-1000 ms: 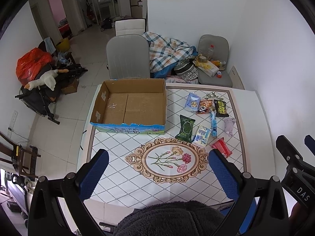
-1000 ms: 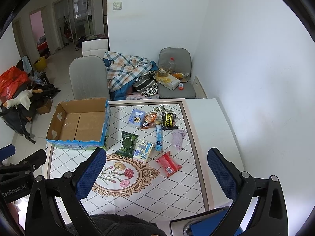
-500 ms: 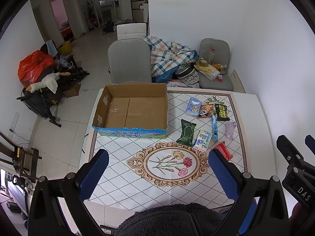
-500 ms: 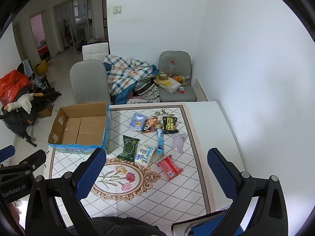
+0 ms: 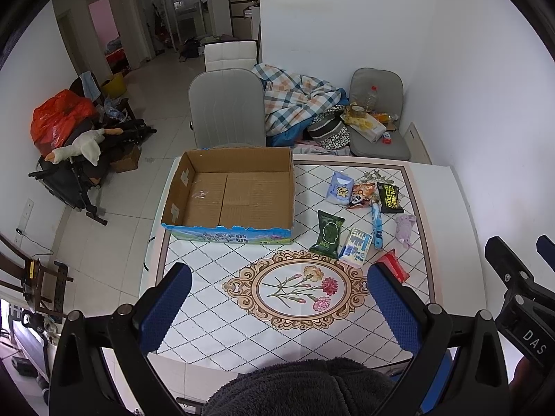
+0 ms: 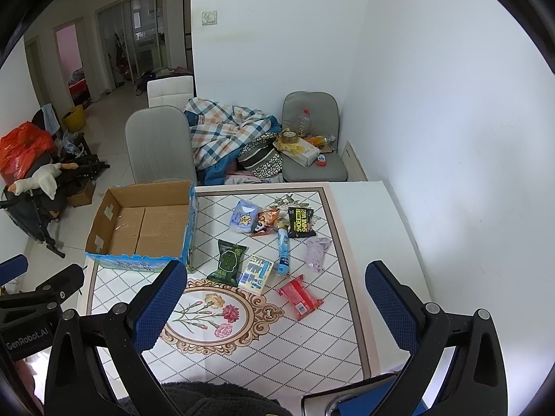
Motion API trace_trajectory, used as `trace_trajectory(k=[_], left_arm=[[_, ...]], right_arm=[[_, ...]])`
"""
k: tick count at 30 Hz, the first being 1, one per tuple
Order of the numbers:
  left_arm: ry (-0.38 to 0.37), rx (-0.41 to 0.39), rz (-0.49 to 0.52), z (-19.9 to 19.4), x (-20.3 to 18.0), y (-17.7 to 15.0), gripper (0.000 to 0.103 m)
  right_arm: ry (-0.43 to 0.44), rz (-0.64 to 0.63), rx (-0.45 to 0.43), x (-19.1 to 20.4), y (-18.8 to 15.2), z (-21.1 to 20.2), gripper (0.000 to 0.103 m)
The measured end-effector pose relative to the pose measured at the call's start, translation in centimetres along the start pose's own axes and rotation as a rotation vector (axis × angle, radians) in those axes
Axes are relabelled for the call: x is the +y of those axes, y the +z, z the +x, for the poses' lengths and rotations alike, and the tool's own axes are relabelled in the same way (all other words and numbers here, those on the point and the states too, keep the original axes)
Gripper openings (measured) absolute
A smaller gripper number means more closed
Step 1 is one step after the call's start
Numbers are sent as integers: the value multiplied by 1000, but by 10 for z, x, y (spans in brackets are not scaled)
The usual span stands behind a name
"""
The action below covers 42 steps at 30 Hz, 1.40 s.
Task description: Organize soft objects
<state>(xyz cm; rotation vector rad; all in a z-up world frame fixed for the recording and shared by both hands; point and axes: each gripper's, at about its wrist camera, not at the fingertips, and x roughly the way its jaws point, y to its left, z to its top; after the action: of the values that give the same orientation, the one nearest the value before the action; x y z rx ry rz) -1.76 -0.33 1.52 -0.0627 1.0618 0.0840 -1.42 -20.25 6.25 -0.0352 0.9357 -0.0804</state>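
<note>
I hold both claws high above the worktop (image 5: 215, 315). Left claw (image 5: 279, 306): jaws wide apart, gripping nothing, low centre of its frame. Right claw (image 6: 272, 303): jaws likewise apart, nothing between them.

Open cardboard box (image 5: 229, 196) sits centre-left in the left view, bare cardboard floor showing.

Soft packets lie loose to the right of the box, well apart from both claws: pale blue tissue pack (image 6: 244, 217), orange snack bag (image 6: 265, 223), black shoe-wipe pack (image 6: 301, 223), blue tube (image 6: 283, 251), lilac plush bit (image 6: 317, 248), green pack (image 6: 227, 262), white-blue pack (image 6: 256, 274), red pack (image 6: 300, 297) nearest me.

Grey chair (image 5: 227, 107) behind the box.
</note>
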Motion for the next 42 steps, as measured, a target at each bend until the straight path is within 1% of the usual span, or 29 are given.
trace_trajectory(k=[22, 27, 29, 31, 33, 35, 36, 37, 39, 40, 41, 42], left_arm=[[1, -6, 1, 0, -1, 2, 103], [-13, 17, 12, 9, -6, 6, 103], [-25, 36, 26, 22, -12, 13, 103], [-25, 61, 49, 44, -21, 22, 103], [-34, 103, 69, 72, -30, 31, 103], [-40, 135, 88, 98, -37, 37, 103], [-39, 152, 104, 117, -44, 42, 103], [-22, 168, 123, 134, -50, 45, 103], [-18, 198, 152, 164, -61, 48, 103], [-19, 232, 171, 185, -69, 50, 103], [-15, 265, 185, 202, -74, 49, 103], [-10, 294, 203, 220, -82, 50, 102]], right_arm=[[8, 7, -1, -1, 1, -1, 103], [14, 25, 17, -6, 1, 8, 103], [16, 45, 36, -11, 1, 19, 103], [15, 69, 60, -20, 2, 34, 103], [-6, 92, 97, -32, 2, 58, 103], [3, 117, 133, -41, 2, 83, 103], [-1, 127, 165, -47, 1, 100, 103], [-2, 134, 201, -53, -1, 119, 103], [-1, 152, 240, -63, -7, 154, 103], [-16, 165, 296, -69, -13, 181, 103], [-15, 174, 322, -72, -18, 197, 103], [-2, 193, 360, -78, -25, 225, 103]])
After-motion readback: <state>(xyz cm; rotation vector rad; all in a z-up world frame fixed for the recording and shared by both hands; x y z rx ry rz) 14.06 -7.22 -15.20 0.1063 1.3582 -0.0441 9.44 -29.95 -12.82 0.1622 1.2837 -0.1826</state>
